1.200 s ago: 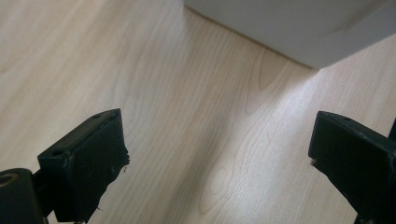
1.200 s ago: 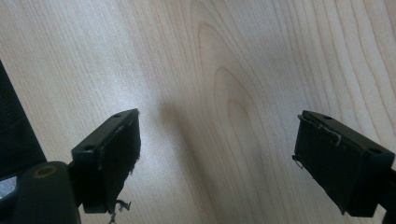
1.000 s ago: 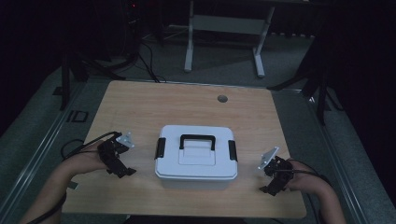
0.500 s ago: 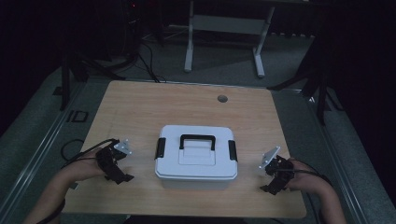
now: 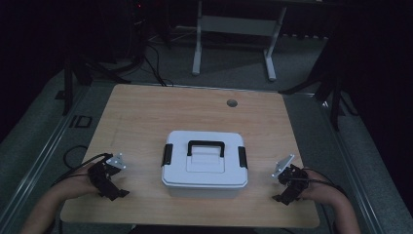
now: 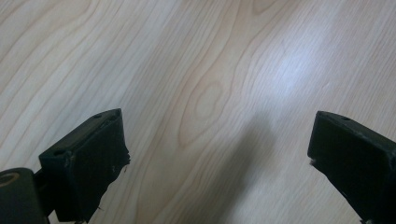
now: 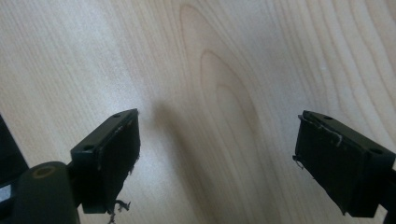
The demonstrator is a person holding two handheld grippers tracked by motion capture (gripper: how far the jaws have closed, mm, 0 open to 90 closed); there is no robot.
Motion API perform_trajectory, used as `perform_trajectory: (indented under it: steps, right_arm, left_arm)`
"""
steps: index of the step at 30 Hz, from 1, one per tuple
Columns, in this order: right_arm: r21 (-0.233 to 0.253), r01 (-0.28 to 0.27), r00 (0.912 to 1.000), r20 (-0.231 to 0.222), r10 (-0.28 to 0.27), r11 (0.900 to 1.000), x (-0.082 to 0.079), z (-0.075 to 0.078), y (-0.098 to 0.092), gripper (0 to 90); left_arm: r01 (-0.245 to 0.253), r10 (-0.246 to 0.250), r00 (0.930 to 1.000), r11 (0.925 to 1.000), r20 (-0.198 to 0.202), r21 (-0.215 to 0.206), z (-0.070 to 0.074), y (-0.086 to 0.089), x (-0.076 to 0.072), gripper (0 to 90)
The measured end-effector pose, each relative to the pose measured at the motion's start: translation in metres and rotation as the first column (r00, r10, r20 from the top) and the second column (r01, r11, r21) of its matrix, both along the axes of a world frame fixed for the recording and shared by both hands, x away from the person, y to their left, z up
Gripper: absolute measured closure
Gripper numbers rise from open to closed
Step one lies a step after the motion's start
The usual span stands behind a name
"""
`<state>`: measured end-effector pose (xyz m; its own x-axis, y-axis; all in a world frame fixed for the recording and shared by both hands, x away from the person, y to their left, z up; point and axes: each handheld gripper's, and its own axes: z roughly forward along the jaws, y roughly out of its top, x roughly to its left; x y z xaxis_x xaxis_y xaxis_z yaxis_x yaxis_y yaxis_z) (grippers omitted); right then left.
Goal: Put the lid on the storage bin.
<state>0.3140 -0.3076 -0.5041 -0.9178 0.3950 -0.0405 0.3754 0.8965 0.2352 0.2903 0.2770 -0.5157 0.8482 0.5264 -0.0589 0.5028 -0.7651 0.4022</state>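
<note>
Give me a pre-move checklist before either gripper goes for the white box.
1. Left gripper open, nothing between its jaws: ok.
2. Right gripper open, nothing between its jaws: ok.
3. White box lid closed, black handle lying flat on top: ok.
4. Side latches fastened: cannot tell.
5. Both grippers apart from the box, one on each side over the table: ok.
6. Cables trailing clear of the box: ok.

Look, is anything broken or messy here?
Nothing much. The white box sits square and shut on the table, both side clips down. One small thing: the pads on the right gripper look frayed at the edges, with loose threads hanging.
</note>
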Motion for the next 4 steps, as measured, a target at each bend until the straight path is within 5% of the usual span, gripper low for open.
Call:
perform_trajectory:
  steps: [4]
  right_arm:
    - [0.009,-0.003,1.0,0.009,0.003,1.0,0.0016,0.0005,0.0021,13.7]
  left_arm:
    - [-0.013,0.013,0.9999,0.9999,0.006,-0.005,0.0004,0.0037,-0.0004,3.8]
